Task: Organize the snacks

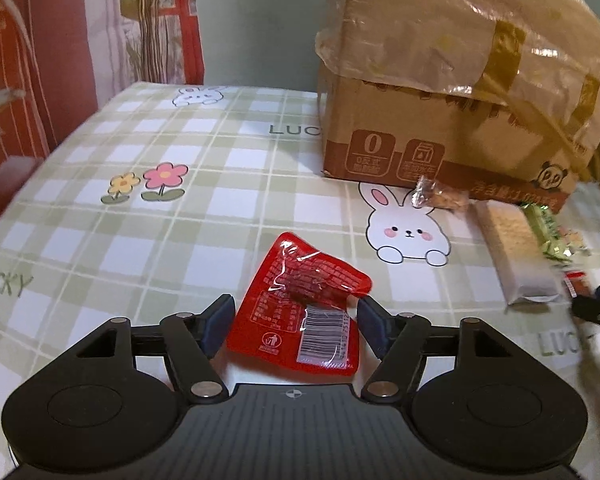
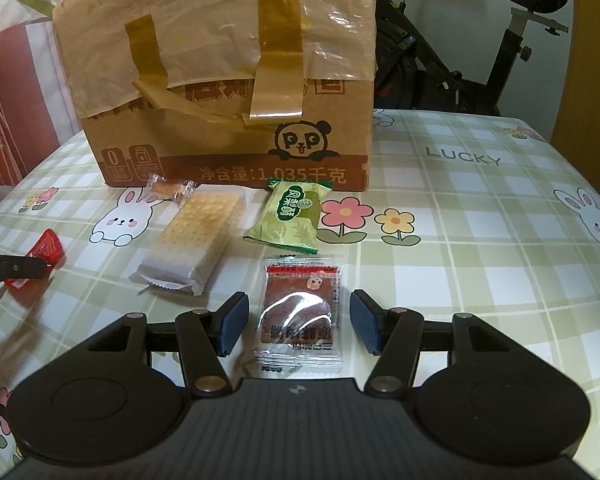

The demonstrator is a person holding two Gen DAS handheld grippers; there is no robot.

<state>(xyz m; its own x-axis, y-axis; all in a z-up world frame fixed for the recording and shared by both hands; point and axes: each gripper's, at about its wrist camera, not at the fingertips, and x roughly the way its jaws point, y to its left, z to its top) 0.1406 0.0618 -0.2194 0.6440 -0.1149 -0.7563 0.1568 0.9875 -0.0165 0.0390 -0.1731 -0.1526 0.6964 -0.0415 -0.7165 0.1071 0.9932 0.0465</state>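
Your left gripper [image 1: 296,322] straddles the crumpled red foil snack packet [image 1: 300,304], fingers apart, ready to clamp; your right gripper [image 2: 296,322] likewise brackets the clear-wrapped brown snack sachet [image 2: 300,312], unclamped.

The right gripper [image 2: 295,326] straddles a clear snack packet [image 2: 300,312] on the checked tablecloth [image 2: 480,264], pads apart.

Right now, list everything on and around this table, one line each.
Cardboard box: one, brown, taped, back of table.
Red packet: one, between left gripper's open fingers, lying on the cloth.
Cracker pack: one, clear wrapper, pale crackers, before box.
Green packet: one, right of crackers.
Small candy: one, clear wrapper, against box.
Brown packet: one, between right gripper's open fingers.
Tablecloth: one, green check.
Exercise bike: one, black, behind.
Left gripper: black, open.
Right gripper: black, open.
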